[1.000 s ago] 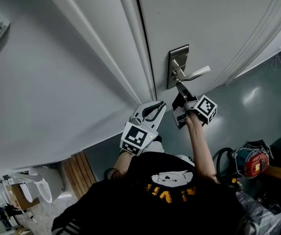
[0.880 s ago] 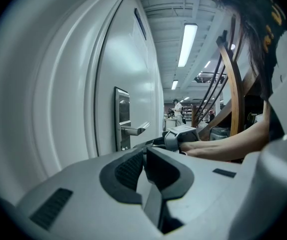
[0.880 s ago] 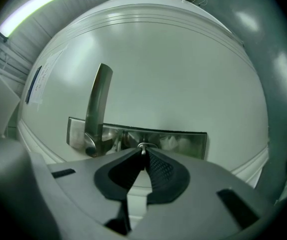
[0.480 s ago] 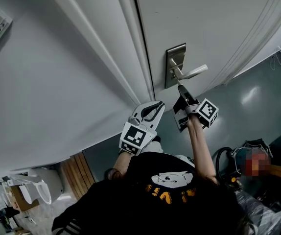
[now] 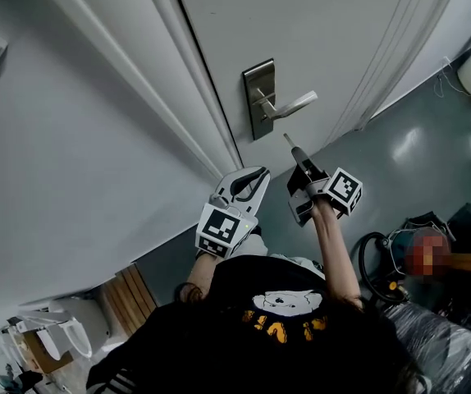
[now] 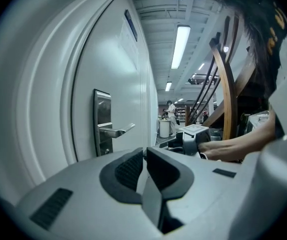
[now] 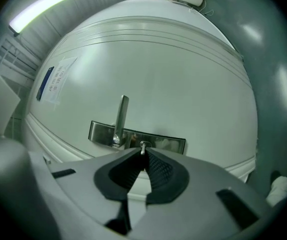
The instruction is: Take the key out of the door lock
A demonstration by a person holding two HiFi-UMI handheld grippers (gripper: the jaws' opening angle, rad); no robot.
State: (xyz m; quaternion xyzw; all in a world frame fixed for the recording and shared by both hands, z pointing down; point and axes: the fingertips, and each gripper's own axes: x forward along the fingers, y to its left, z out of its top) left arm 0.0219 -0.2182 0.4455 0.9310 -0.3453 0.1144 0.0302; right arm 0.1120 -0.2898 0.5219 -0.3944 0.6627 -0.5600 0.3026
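My right gripper (image 7: 142,155) is clamped on the small silver metal key (image 7: 142,145). Its blade looks clear of the brushed steel lock plate (image 7: 169,143) at 12 o'clock. Best: hold firm, draw straight back, no twist. My left gripper (image 6: 144,157): jaws together, empty.

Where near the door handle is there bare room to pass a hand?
Free: the plain door panel past the tip of the handle. Crowded: before the lock plate, where the right claw grips the key, left claw alongside.

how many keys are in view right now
1. The key sticks out from the shut tips of the right gripper, just short of the lock plate on the door. No other key shows.
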